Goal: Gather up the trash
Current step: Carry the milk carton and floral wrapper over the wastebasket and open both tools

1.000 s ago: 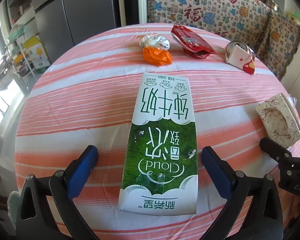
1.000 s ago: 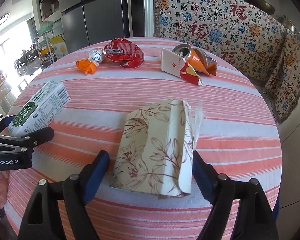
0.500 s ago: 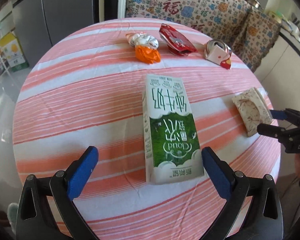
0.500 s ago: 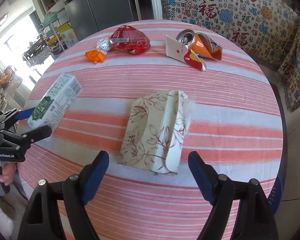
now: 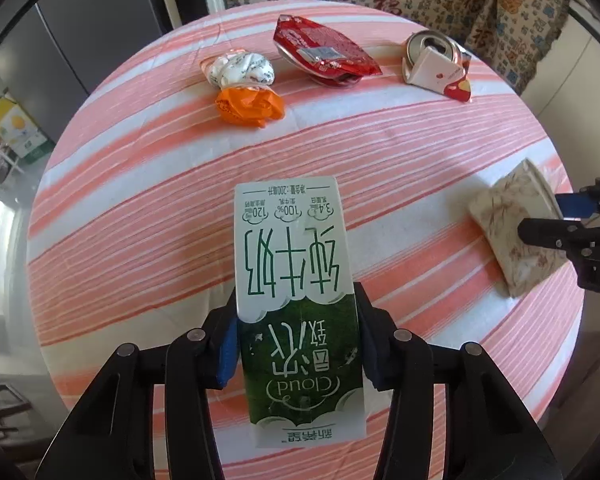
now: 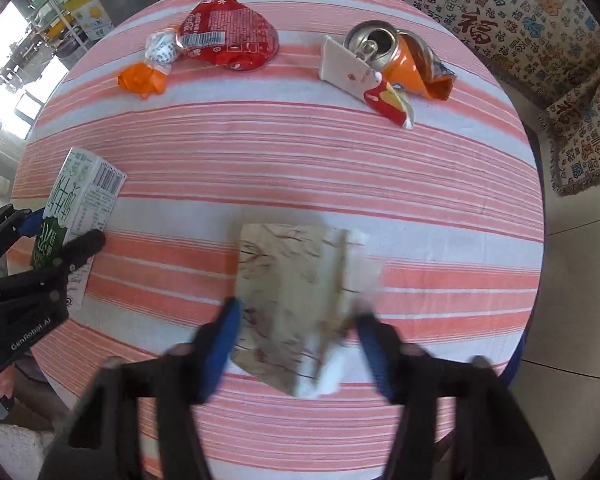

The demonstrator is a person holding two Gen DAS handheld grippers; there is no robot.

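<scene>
On the round striped table, the milk carton lies near the edge closest to the left gripper, whose jaws are closing with blue pads pressed against its two long sides. Right of the carton, by the table's rim, the floral tissue pack sits between the closing jaws of the right gripper, pads touching its sides, though blur smears them. Far beyond the carton, an orange wrapper, red packet and crushed can line the far edge; the stripes between stay bare. Only the right view shows the carton's barcode side and the can's orange body.
</scene>
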